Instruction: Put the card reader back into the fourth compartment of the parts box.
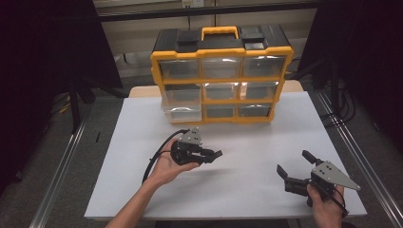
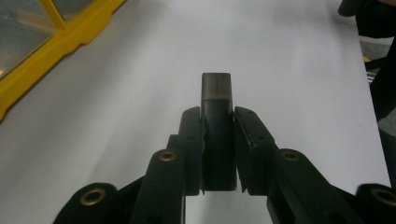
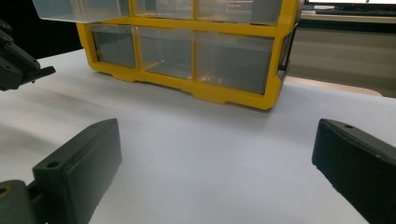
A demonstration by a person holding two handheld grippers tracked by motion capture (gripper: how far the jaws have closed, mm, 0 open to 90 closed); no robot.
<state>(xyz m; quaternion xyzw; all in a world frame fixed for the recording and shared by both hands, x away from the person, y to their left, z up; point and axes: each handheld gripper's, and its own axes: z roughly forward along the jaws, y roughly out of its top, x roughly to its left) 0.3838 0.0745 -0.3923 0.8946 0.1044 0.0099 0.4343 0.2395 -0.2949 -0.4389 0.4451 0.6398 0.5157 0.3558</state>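
Black cylinder [image 2: 216, 135] sits clamped in the left gripper [image 1: 213, 155] above the white table [image 1: 247, 142], near the yellow organizer [image 1: 221, 97]. Right gripper [image 1: 291, 167] gapes empty. Loosened pressure could drop it rolling

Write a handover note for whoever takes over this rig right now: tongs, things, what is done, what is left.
Left tongs: shut on a small black cylinder, held above the white tabletop.
Right tongs: open, holding nothing, low over the tabletop's right front.
Things: the yellow drawer organiser stands at the far edge; one clear drawer in its left column is pulled out.
Done: cylinder gripped, drawer open.
Left: probably the cylinder goes into that open drawer, which is then pushed shut.
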